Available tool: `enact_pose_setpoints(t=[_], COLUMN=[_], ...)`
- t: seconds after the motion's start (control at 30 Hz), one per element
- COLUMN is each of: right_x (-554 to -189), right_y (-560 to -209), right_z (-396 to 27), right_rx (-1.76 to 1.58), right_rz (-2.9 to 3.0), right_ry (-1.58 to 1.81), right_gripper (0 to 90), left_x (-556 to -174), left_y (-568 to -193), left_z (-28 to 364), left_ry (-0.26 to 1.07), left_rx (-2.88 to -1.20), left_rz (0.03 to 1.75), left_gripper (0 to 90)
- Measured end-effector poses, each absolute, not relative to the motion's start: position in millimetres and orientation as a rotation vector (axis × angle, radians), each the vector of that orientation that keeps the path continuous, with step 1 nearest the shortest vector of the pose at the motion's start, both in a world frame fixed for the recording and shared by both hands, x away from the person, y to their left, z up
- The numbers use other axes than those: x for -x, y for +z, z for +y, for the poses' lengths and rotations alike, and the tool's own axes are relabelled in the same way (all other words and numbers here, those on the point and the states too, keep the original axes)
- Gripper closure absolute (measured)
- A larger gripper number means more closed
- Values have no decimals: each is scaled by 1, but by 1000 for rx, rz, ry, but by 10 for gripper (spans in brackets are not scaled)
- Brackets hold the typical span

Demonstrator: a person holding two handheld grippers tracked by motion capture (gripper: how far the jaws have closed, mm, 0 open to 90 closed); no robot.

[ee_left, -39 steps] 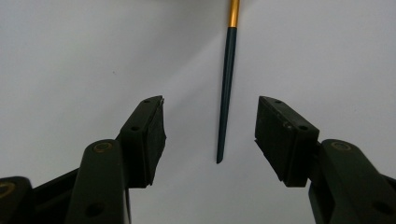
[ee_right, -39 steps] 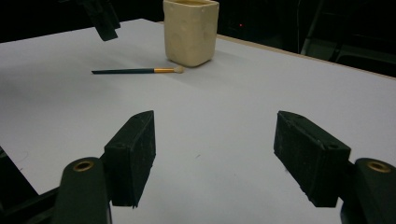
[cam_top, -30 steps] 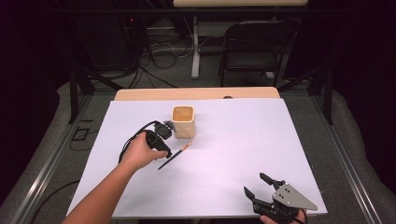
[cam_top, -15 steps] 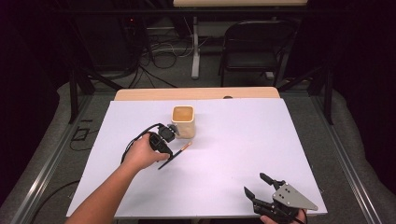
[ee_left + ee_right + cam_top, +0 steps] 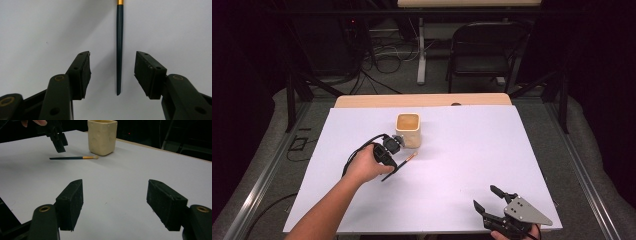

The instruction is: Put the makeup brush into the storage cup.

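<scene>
Left gripper (image 5: 112, 72) wide, just closing slightly, astride brush (image 5: 119, 47), untouched; right gripper (image 5: 488, 198) wide near table edge (image 5: 422, 233).

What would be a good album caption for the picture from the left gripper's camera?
Open left gripper poised over a dark-handled brush lying on the white table.

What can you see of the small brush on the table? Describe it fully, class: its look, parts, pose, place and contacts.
The brush is slim, with a dark teal handle tapering to a point, a gold metal-looking band and a small pale tip. It lies flat on the white table, tip towards the cream cup, near it; contact there cannot be told. The left tool hangs over its pointed end, jaws open either side, pads off it.
</scene>
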State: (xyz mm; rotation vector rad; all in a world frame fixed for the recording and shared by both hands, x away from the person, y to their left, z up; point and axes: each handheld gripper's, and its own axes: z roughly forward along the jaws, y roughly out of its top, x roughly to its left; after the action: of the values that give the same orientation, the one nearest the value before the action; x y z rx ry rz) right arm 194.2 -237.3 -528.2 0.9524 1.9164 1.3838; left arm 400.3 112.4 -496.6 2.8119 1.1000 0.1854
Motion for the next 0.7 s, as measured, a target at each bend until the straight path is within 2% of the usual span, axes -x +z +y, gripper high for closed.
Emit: enact_pose_setpoints(t=[0.37,0.7], right_x=[-194,-194], right_y=[-528,-528], right_z=[-237,-238], right_rx=[-953,-955], right_rz=[1918,1924], right_ry=[1385,1385], right_gripper=[292,292], left_x=[-403,-408], left_y=[-499,-503], left_z=[111,109], left_ry=[163,133], left_rx=[-2795,-2785], left_rz=[1127,1156], left_gripper=[563,591])
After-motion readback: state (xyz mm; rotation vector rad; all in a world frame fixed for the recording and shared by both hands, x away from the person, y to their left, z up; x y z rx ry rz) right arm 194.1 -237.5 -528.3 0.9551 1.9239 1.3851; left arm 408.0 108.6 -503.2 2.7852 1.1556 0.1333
